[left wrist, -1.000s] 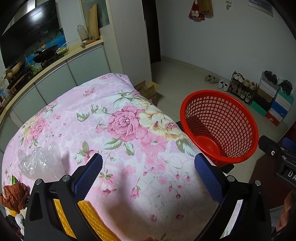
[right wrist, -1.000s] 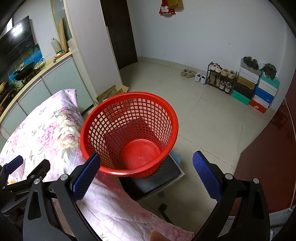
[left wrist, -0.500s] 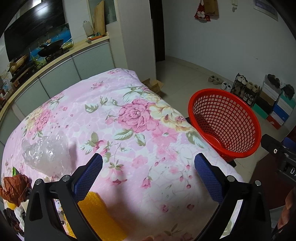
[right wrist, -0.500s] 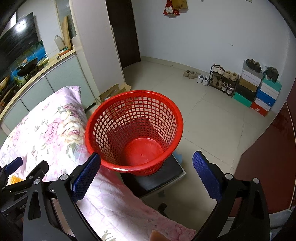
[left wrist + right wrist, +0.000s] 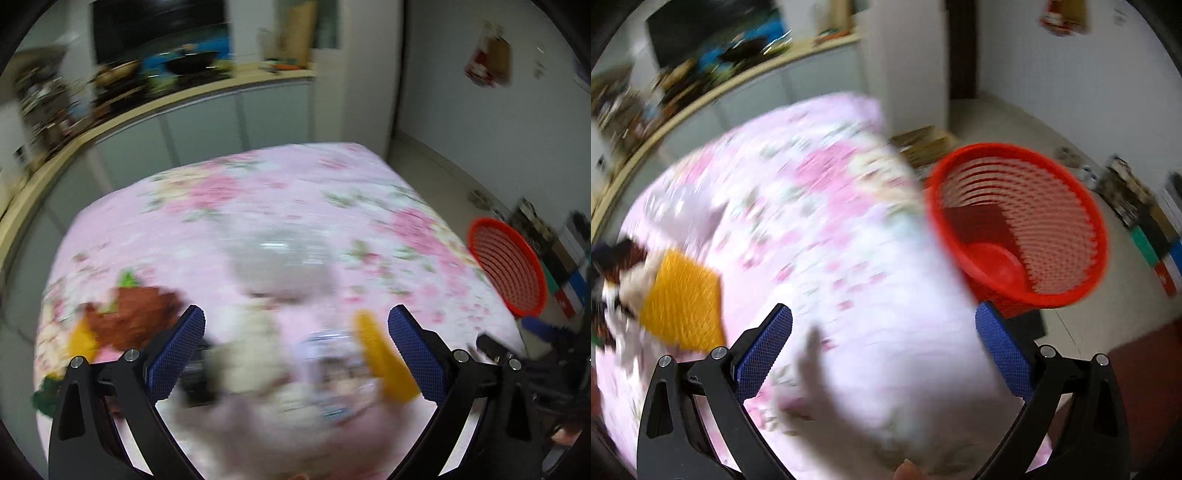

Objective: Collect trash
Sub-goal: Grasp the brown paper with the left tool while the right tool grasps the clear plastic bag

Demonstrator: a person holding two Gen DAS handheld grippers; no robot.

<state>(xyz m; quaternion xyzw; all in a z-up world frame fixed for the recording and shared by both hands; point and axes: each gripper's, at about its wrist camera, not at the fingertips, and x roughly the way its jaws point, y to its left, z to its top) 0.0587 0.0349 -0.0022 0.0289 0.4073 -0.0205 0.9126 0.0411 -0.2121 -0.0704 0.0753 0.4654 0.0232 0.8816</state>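
Hovering over floral cloth [image 5: 295,192]: left gripper [image 5: 295,347] wide open, empty; right gripper [image 5: 882,350] likewise. Trash pile [image 5: 251,354], blurred, lay between left fingers; red basket [image 5: 1034,221] beside table. Advice: slow down, pick one piece, close squarely.

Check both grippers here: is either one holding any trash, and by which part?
Nothing is held. The left gripper and right gripper are both open, with only the blurred tabletop behind them.

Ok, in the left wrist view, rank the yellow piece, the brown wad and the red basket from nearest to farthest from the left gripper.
From the left gripper:
1. Yellow piece, just inside its right finger.
2. Brown wad, beyond its left finger.
3. Red basket, far right, off the table.
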